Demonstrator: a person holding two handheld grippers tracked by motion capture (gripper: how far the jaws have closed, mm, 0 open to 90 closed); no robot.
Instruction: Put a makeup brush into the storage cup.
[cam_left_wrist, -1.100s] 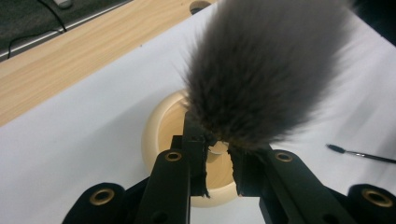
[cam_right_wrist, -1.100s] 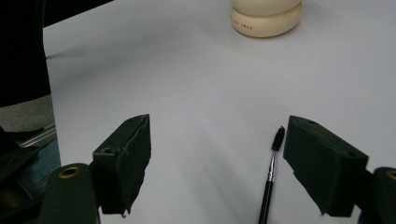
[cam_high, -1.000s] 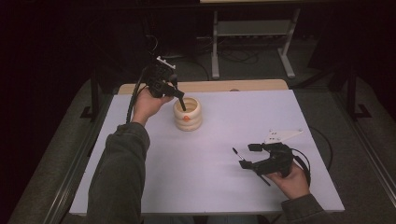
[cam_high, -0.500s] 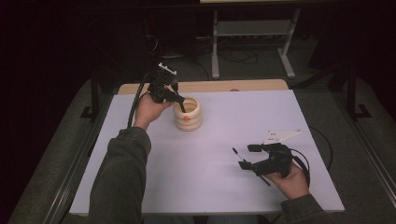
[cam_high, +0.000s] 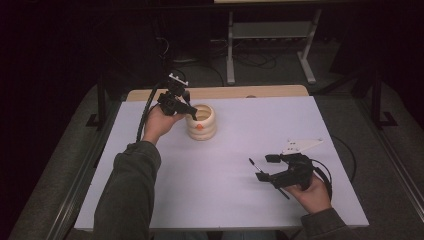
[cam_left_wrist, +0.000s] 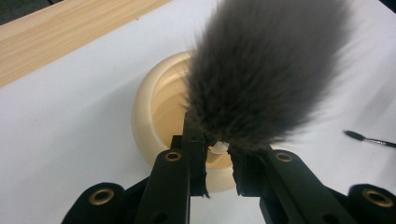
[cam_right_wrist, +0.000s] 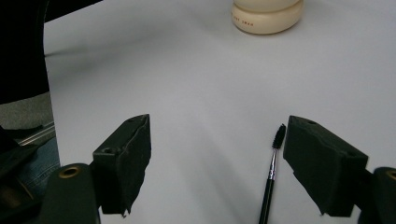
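My left gripper (cam_high: 189, 111), upper left of the high view, is clamped on a fluffy grey brush (cam_left_wrist: 266, 70), head up, directly above the cream holder (cam_high: 202, 121). My right gripper (cam_high: 260, 169) hangs wide open at lower right beside a thin black brush (cam_right_wrist: 273, 172).

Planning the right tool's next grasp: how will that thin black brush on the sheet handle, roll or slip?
The thin brush looks light with a round, slim handle, so it will likely roll if nudged sideways. Lying flat on the white sheet, it leaves little height for the right tool, whose jaws stand wide open; it may slip.
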